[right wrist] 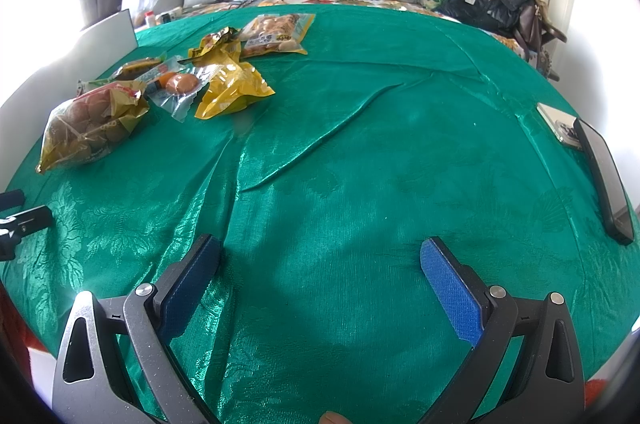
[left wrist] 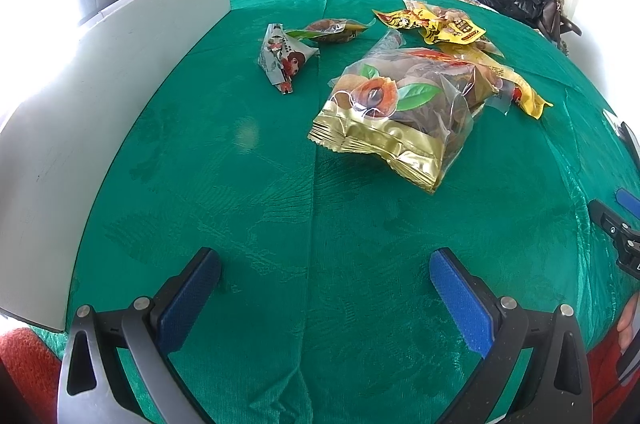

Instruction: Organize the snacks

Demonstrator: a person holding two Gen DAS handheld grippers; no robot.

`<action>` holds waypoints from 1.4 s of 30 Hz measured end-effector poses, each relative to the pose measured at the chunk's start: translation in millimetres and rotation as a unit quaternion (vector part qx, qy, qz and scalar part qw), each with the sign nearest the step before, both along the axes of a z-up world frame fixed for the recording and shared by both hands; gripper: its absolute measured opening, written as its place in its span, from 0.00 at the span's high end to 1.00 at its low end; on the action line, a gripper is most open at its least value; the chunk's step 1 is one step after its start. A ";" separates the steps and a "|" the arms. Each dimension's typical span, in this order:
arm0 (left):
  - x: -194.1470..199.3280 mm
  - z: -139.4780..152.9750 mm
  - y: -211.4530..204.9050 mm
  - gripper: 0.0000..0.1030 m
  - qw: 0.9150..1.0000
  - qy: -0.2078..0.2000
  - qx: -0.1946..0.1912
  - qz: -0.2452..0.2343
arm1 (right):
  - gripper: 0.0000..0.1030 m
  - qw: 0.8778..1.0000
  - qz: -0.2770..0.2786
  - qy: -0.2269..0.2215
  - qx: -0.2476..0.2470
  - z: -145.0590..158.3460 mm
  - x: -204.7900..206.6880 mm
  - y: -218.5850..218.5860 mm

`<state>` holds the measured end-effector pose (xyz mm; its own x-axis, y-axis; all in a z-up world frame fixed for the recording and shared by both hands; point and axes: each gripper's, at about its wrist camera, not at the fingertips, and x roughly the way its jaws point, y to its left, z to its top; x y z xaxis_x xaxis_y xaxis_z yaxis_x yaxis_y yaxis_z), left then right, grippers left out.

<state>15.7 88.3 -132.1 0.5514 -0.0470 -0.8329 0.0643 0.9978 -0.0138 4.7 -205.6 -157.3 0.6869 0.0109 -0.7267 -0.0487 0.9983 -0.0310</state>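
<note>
Hovering low over the green cloth [left wrist: 280,224], the left gripper [left wrist: 324,276] has its blue-padded fingers spread wide, nothing between them and nothing touched. Straight beyond it lies the big gold-edged fruit bag [left wrist: 396,115], the landmark here. Past that bag on the far left sits a small white cartoon packet [left wrist: 284,57], with a clear packet holding something brown [left wrist: 330,31] just behind it. Yellow wrappers [left wrist: 440,21] pile up touching the fruit bag's far right side. A pale flat panel [left wrist: 100,111] stands along the left edge of the cloth, and the other tool's black tip pokes in at the right edge of this view.

Switching to the right wrist view: the right gripper [right wrist: 320,264] is just as wide apart, empty, over bare wrinkled cloth, well away from the fruit bag [right wrist: 88,123] off to its left. This side gives what the left camera misses: a clear packet with an orange bun [right wrist: 176,85] just beside the fruit bag, a crumpled yellow bag [right wrist: 232,87] next to that, and a window bag of pale round snacks [right wrist: 276,33] farther back. A dark flat device [right wrist: 604,175] lies at the right edge, a thin book-like thing behind it.
</note>
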 end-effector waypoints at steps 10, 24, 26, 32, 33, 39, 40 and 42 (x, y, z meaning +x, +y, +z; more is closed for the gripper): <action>9.1 5.6 17.5 0.00 0.999 0.020 -0.036 0.015 | 0.01 1.000 0.000 -0.001 0.000 0.0 0.2 0.4; 111.6 46.3 -41.6 0.00 0.991 0.046 0.009 -0.127 | 0.01 1.000 0.003 -0.002 0.000 2.5 3.9 1.6; 114.7 33.4 -44.2 0.07 0.989 0.074 0.003 -0.130 | 0.01 1.000 0.003 -0.003 0.000 2.1 3.0 1.5; 61.3 36.2 -35.3 0.30 0.991 0.049 -0.024 -0.126 | 0.01 1.000 0.004 -0.003 0.000 2.9 5.3 1.8; 52.1 36.5 -31.1 0.30 0.991 0.050 -0.031 -0.118 | 0.01 1.000 0.004 -0.003 0.000 1.9 2.9 1.6; 3.9 38.4 25.9 0.30 0.998 0.033 -0.042 -0.016 | 0.01 1.000 0.003 -0.004 0.000 1.1 2.9 1.7; 1.9 38.9 38.0 0.30 0.999 0.024 -0.040 0.009 | 0.01 1.000 0.003 -0.005 0.000 0.8 3.0 1.9; 4.0 37.3 52.7 0.29 0.998 0.017 -0.040 0.046 | 0.01 1.000 0.003 -0.006 0.000 1.0 4.3 2.5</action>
